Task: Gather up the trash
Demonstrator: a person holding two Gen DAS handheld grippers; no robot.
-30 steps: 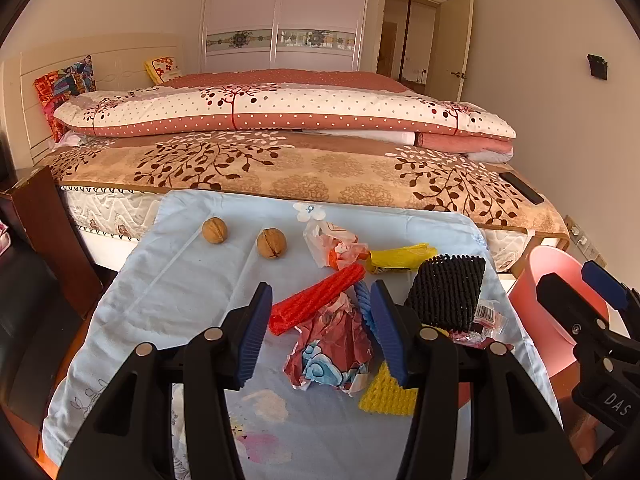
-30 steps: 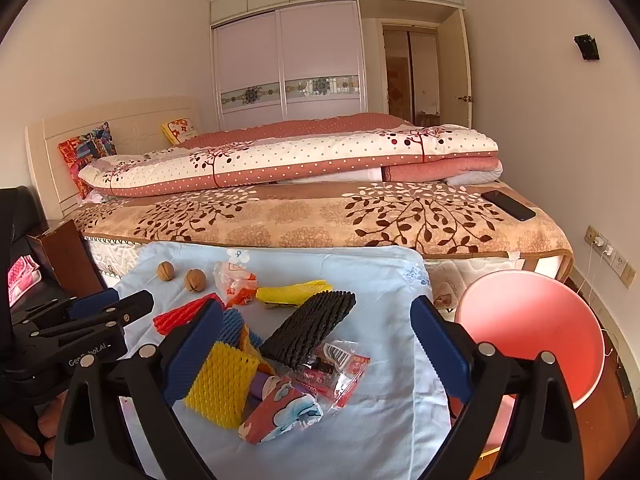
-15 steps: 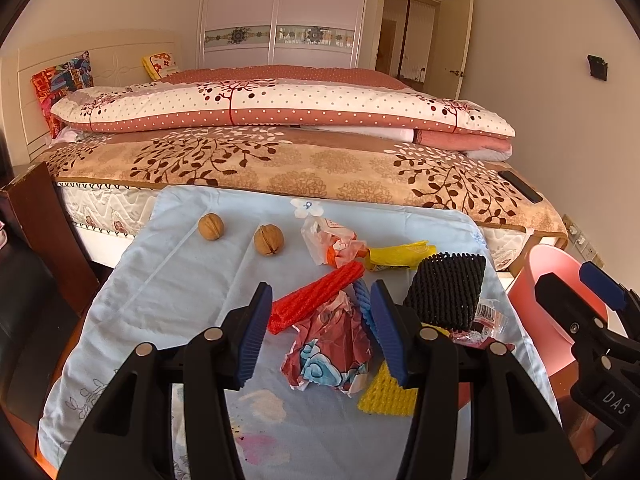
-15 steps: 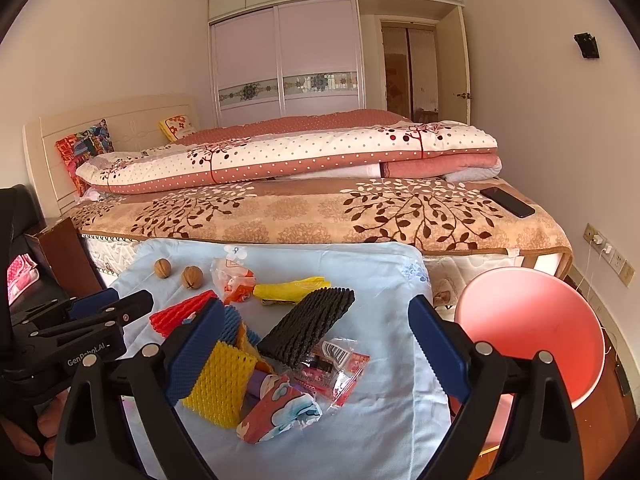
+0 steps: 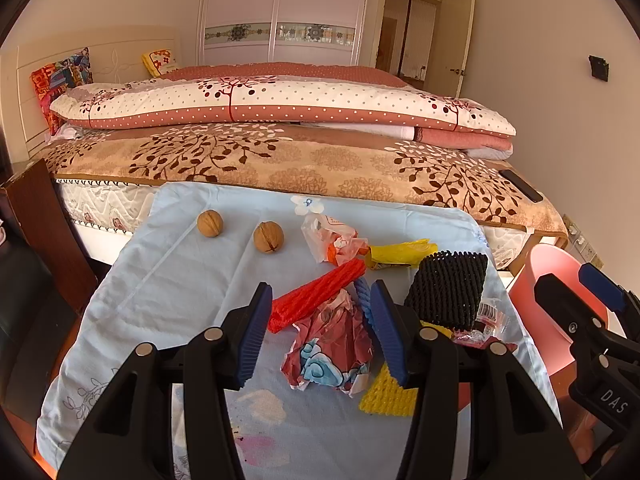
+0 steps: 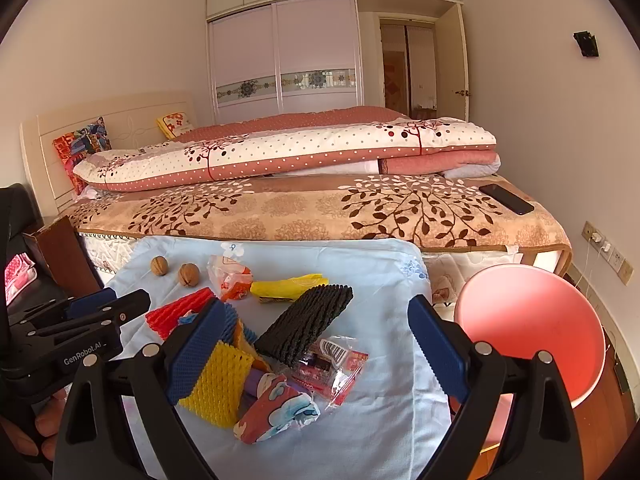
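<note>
**Both grippers wide and empty above the trash pile**

Little has shifted over the last second: both views sit a touch lower and closer to the table, the litter unmoved.

Left gripper [image 5: 318,334]: jaws parted wide, nothing between them; hangs over the near side of the pile, the crumpled red-and-blue wrapper [image 5: 330,354] framed in the gap, not touched. Right gripper [image 6: 316,350]: jaws spread wider, also empty, with the clear snack packet [image 6: 334,364] and black foam net [image 6: 306,324] showing between the pads.

Trash clusters on the right half of the pale blue cloth [image 5: 176,280]: red foam net [image 5: 316,300], yellow foam net [image 5: 386,394], yellow wrapper [image 5: 402,252], orange-and-white packet [image 5: 332,238]. Two walnuts [image 5: 240,230] lie apart on the far left, bare cloth around them.

Edges: far edge of the cloth meets the bed [image 6: 320,204]; right edge drops off just beside the pink bin [image 6: 532,320], which stands on the floor, mouth open. Left half of the cloth is open ground. A dark wooden piece [image 5: 44,224] stands off the left edge.

Room: sliding wardrobe [image 6: 284,56] behind the bed, a phone [image 6: 506,199] on the blanket's right corner.
</note>
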